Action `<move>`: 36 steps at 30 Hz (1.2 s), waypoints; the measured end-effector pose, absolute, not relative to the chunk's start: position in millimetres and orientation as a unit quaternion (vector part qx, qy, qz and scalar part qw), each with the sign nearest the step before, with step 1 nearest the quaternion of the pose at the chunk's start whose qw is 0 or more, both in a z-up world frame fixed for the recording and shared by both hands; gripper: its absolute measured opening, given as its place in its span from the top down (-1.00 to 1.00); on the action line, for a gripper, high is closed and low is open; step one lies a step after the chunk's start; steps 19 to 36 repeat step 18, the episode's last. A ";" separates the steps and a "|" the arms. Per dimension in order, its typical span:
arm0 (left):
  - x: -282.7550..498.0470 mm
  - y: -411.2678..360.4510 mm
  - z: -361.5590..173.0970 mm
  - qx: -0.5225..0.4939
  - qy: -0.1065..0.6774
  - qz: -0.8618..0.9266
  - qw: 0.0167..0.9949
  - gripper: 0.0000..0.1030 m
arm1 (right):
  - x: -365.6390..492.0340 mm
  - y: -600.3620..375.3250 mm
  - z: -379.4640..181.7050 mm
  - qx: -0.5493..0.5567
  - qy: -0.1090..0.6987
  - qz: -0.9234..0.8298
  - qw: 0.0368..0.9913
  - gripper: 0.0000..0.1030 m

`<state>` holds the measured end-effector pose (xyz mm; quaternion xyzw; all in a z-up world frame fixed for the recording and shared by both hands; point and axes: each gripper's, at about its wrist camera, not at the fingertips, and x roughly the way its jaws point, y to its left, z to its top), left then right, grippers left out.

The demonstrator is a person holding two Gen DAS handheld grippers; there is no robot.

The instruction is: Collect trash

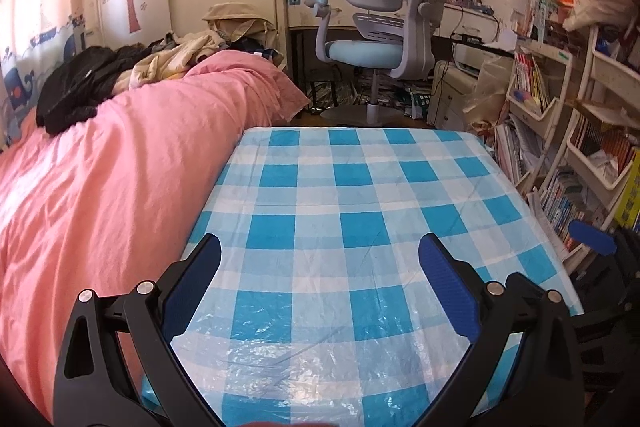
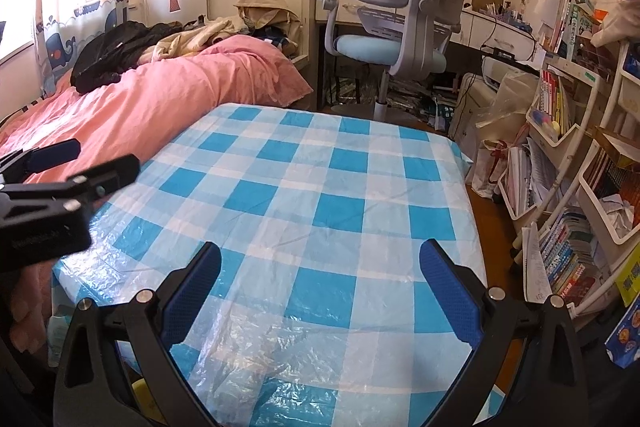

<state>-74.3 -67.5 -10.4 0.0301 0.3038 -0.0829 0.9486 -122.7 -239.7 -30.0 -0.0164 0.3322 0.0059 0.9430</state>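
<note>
A table with a blue-and-white checked plastic cloth (image 1: 360, 211) fills the middle of both views (image 2: 320, 211). I see no trash item on it. My left gripper (image 1: 320, 247) is open and empty, held above the near part of the cloth. My right gripper (image 2: 320, 255) is open and empty over the near edge of the cloth. The left gripper also shows in the right wrist view (image 2: 60, 167) at the left edge, beside the table. The right gripper's blue finger shows in the left wrist view (image 1: 592, 239) at the right edge.
A bed with a pink quilt (image 1: 120, 167) and a pile of clothes (image 1: 80, 83) lies left of the table. A grey desk chair (image 1: 380, 27) stands beyond it by a desk. White book racks (image 2: 580, 187) crowd the right side.
</note>
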 end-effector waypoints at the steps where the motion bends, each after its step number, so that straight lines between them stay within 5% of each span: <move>1: -74.8 -65.4 -10.5 0.024 0.300 -0.083 0.950 -0.86 | -122.1 -239.7 -30.5 -0.017 0.333 0.005 0.943 -0.85; 36: -63.7 -60.8 -16.1 0.017 0.343 -0.088 0.935 -0.85 | -116.3 -235.3 -43.0 -0.038 0.367 -0.003 0.929 -0.85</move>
